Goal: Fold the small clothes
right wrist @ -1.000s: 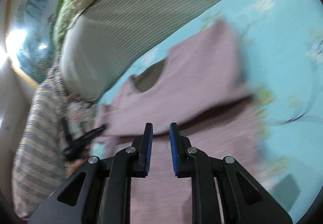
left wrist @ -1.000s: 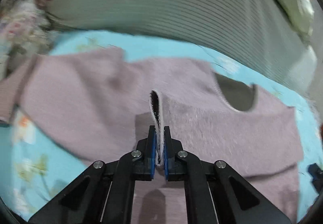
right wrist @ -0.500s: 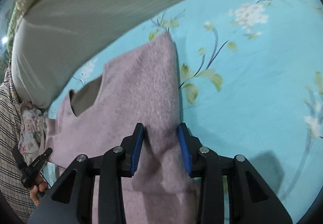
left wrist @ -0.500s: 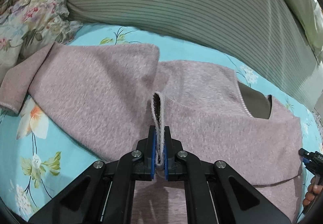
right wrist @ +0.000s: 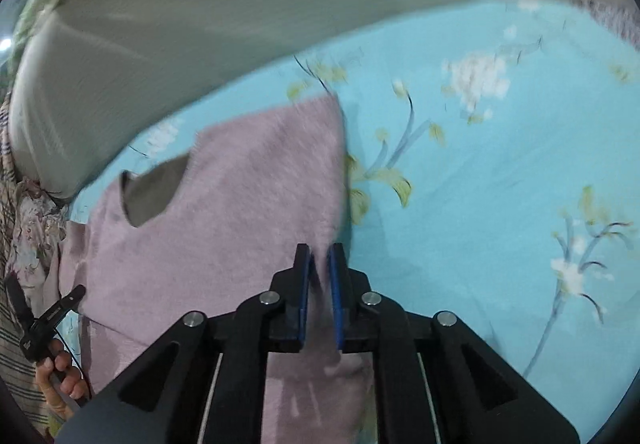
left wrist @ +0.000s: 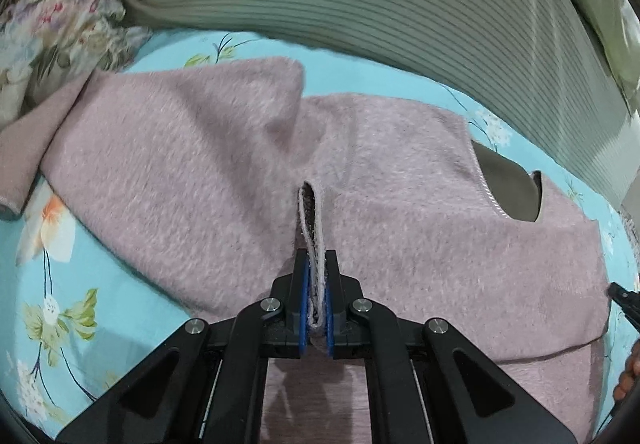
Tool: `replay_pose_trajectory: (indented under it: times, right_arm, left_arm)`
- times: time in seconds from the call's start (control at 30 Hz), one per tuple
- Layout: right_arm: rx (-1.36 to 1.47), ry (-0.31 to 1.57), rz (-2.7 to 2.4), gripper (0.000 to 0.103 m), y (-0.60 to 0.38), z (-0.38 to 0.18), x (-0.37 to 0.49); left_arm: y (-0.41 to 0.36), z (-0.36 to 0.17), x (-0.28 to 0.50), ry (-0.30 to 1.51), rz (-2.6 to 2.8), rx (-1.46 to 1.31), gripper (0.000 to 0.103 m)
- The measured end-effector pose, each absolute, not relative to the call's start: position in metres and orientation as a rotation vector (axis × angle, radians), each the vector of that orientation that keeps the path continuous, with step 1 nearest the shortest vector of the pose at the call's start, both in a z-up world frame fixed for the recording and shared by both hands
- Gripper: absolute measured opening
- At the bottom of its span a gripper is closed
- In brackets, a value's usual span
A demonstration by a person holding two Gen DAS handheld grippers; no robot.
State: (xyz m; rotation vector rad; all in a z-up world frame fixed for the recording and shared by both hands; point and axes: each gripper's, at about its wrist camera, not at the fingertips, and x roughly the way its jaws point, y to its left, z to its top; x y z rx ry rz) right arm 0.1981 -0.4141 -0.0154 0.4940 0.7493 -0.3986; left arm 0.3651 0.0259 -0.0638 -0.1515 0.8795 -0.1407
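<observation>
A fuzzy mauve sweater (left wrist: 420, 204) lies partly folded on the bed, its grey-lined neck opening (left wrist: 508, 188) toward the pillow. My left gripper (left wrist: 315, 264) is shut on a raised loop of the sweater's edge, pinched between its blue pads. In the right wrist view the same sweater (right wrist: 240, 204) fills the left half. My right gripper (right wrist: 319, 256) is at its right side edge; its jaws are closing and the pads press on a bunch of the fabric. Each view catches a tip of the other gripper at its edge, held by a hand (right wrist: 60, 376).
The turquoise floral bedsheet (right wrist: 500, 204) spreads out to the right of the sweater. A big striped grey-green pillow (left wrist: 400, 4) runs along the far side. Crumpled floral bedding (left wrist: 52, 24) lies at the far left, where a sleeve (left wrist: 32, 148) trails off.
My right gripper slid right to the sweater's side edge, opened wider, then closed on the fabric. My left gripper kept its grip on the pinched edge and hardly moved.
</observation>
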Motion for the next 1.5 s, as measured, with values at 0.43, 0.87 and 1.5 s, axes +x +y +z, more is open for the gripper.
replay_pose_trajectory:
  times: [0.43, 0.87, 1.5]
  right_arm:
    - [0.605, 0.806, -0.237, 0.030, -0.376, -0.034, 0.197]
    - [0.611, 0.850, -0.087, 0.041, -0.298, -0.043, 0.182]
    - [0.616, 0.812, -0.077, 0.041, -0.287, -0.036, 0.156]
  left_arm:
    - [0.106, -0.044, 0.341, 0.832, 0.018, -0.178, 0.051]
    - [0.235, -0.058, 0.404, 0.969, 0.438, 0.092, 0.081]
    - [0.138, 0.036, 0.311, 0.810, -0.206, -0.200, 0.002]
